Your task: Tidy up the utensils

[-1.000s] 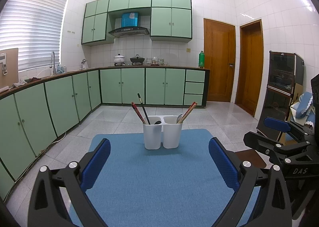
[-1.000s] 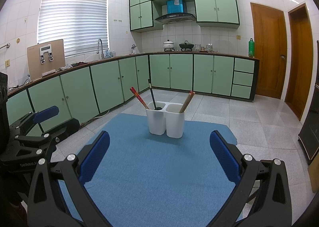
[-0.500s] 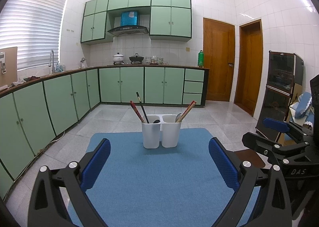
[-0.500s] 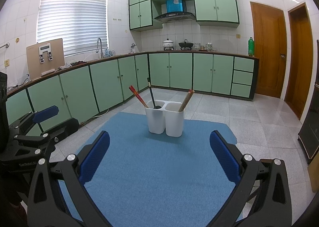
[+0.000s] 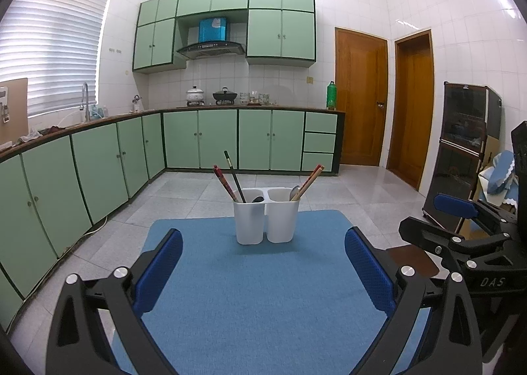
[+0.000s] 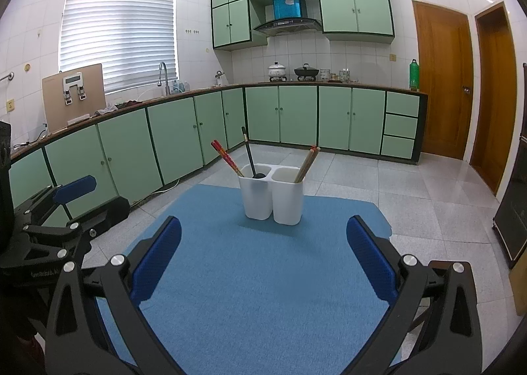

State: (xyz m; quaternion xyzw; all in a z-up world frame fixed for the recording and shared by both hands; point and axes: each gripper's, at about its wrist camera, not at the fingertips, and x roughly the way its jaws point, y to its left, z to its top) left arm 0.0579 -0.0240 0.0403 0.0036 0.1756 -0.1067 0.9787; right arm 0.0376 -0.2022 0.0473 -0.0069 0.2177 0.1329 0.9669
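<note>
Both grippers, left (image 5: pixel 263 271) and right (image 6: pixel 263 258), stood empty and spread before the white holder (image 5: pixel 266 215) on the mat (image 5: pixel 257 292), its stiff, light chopsticks (image 5: pixel 225 181) (probably slippery) best pinched mid-shaft

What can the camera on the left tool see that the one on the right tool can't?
Only the left view shows the dark glass-fronted cabinet by the wall, a silver spoon in the holder and the right tool from the side. Only the right view shows the wooden board on the counter and the left tool from the side. Both show the white two-cup holder with chopsticks on the blue mat.
</note>
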